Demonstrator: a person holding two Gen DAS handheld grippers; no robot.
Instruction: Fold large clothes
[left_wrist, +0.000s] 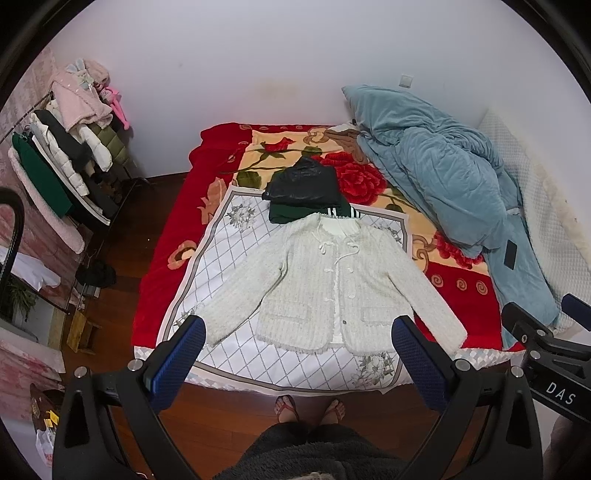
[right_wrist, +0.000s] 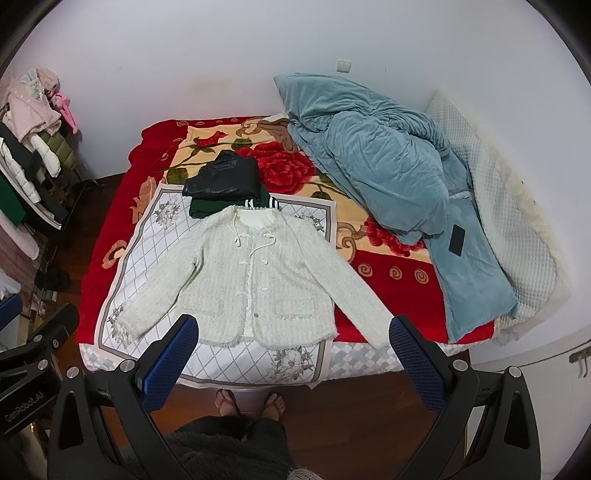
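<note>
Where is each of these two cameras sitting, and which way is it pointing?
Left wrist view: sits on the left gripper, looking down at the white jacket on the bed; its open blue fingers, the right gripper's edge and the person's feet show.
Right wrist view: sits on the right gripper, same aim from further right; open fingers and feet show.
Both share the jacket, folded dark clothes and blue duvet.

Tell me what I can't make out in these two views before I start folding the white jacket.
- Green garment: left wrist view, mostly covered by the black jacket and the white jacket collar; its type is unclear.
- Bed under the blue quilt: hidden in both views.
- White jacket back: face down on the patterned cloth.
- Dark flat object on the quilt: too small to identify.
- Left gripper and right gripper: open, holding nothing.
</note>
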